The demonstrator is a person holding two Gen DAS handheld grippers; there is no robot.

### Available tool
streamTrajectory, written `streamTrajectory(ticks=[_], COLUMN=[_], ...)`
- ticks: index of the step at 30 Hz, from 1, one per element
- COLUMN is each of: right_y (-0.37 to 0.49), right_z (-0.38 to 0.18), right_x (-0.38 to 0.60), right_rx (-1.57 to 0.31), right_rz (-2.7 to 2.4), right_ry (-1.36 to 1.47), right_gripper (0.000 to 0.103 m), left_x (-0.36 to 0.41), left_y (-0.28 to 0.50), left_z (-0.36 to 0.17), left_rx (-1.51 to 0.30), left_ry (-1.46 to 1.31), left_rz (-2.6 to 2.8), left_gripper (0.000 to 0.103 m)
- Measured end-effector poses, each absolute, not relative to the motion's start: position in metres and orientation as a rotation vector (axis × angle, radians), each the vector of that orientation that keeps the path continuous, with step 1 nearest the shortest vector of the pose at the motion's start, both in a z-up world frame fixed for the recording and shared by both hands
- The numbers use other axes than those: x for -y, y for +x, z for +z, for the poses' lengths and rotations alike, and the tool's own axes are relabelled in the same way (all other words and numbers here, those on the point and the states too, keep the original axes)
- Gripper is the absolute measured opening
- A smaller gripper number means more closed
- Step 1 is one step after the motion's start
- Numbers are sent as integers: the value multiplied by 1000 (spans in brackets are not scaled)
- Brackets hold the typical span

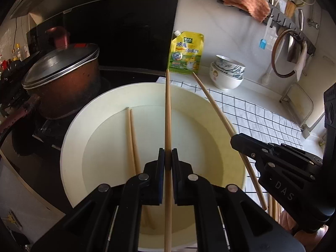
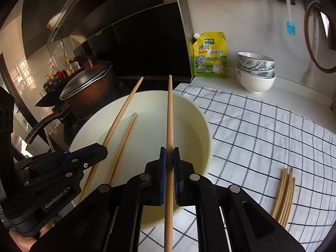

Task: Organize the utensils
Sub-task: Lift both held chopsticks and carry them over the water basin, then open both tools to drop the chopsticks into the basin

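Left gripper (image 1: 168,159) is shown with its jaws closed on a single chopstick (image 1: 167,113), which is clamped between the pads and runs straight ahead over the basin (image 1: 71,147), its tip reaching toward the pouch (image 1: 187,52). Right gripper (image 2: 169,157) is likewise closed, on a second chopstick (image 2: 170,113), held in the same manner above the basin's right part. In the left wrist view the right gripper (image 1: 237,140) is seen at the right edge with its chopstick (image 1: 212,103) slanting across the basin rim; in the right wrist view the left gripper (image 2: 103,149) appears at the left with its chopstick (image 2: 124,109) angled over the basin. Two more chopsticks, the pair (image 1: 131,138), are seen lying side by side inside the basin, left of the held ones. The basin is pale, round and placed partly on a checked cloth (image 2: 262,130), beside a dark stove carrying a lidded pot (image 1: 63,79). A bundle (image 2: 285,197) of further chopsticks is laid on the cloth at the right, well apart from the basin. Stacked bowls (image 2: 255,73) and the yellow pouch are set against the wall behind the cloth. An orange rag (image 1: 245,2) is draped over a wall rack above.
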State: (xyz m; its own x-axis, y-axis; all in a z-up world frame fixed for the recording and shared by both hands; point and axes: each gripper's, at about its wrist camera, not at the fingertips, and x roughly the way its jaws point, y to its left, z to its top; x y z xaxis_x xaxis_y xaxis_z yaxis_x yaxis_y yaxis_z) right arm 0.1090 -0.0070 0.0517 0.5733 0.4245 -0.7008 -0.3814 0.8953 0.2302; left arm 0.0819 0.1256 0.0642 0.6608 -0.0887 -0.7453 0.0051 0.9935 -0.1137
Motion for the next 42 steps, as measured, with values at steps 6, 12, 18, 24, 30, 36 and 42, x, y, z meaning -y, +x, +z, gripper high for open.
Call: streamTrajectory(ticks=[6, 12, 18, 24, 30, 36, 42], right_y=[126, 134, 136, 137, 127, 112, 95], right_z=[27, 14, 9, 13, 19, 23, 29], right_x=[-24, -36, -40, -39, -32, -23, -10], right_rx=[-934, -994, -1000, -978, -954, -937, -909], right_rz=[478, 472, 464, 444, 451, 453, 441], right_ry=[23, -1, -7, -16, -6, 11, 31], right_gripper=[7, 7, 7, 13, 13, 15, 19], left_x=[-151, -162, -166, -172, -177, -175, -169], left_y=[97, 104, 108, 107, 97, 85, 71], left_z=[39, 20, 11, 14, 24, 27, 31], left_rx=[-908, -956, -981, -969, -932, -919, -900], left_ry=[-126, -146, -153, -163, -171, -172, -169], left_rz=[-30, -24, -12, 19, 45, 58, 65], left_gripper=[7, 7, 8, 32, 48, 51, 55])
